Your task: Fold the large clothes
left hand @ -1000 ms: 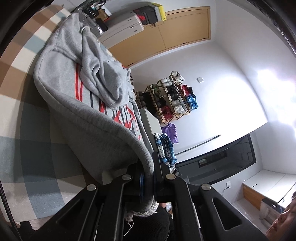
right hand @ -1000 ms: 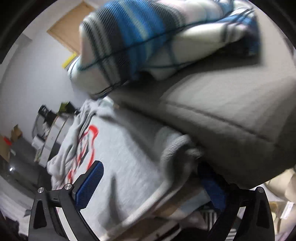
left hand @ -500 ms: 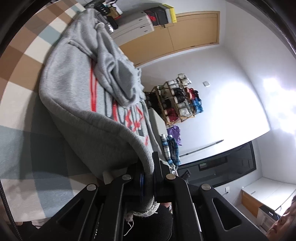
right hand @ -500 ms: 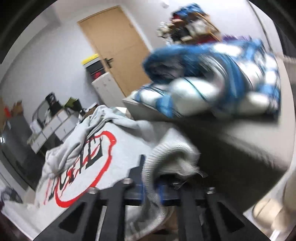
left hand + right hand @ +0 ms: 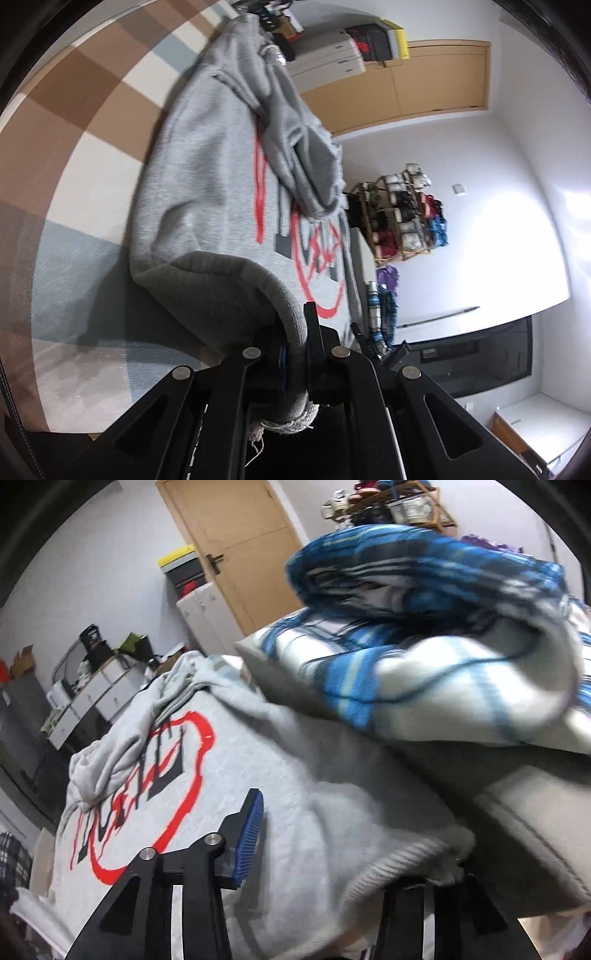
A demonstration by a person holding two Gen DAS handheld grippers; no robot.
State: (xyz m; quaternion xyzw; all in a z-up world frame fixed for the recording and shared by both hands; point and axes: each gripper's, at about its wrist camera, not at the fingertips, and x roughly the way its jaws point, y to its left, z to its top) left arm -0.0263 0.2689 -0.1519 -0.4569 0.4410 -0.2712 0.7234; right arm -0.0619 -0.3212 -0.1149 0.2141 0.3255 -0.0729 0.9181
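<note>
A grey sweatshirt [image 5: 207, 192] with a red and black print lies on a checked brown, white and grey-blue cloth [image 5: 74, 166]. My left gripper [image 5: 295, 347] is shut on its ribbed hem, which bulges out of the jaws. In the right wrist view the same sweatshirt [image 5: 258, 775] lies spread out, print up. My right gripper [image 5: 354, 853] is open, its jaws wide apart. Its left blue pad [image 5: 249, 830] rests over the fabric. The ribbed hem corner [image 5: 413, 856] lies loose by the right finger, which it mostly hides.
A blue and white plaid garment [image 5: 443, 635] lies on a grey cushion [image 5: 517, 812] just right of the sweatshirt. A wooden door [image 5: 240, 546], white drawers [image 5: 207, 616] and a shoe rack [image 5: 402, 218] stand along the walls.
My right gripper closed on the hem corner half a second ago and has now opened, letting it go. My left gripper kept its hold and pulled the hem closer and up.
</note>
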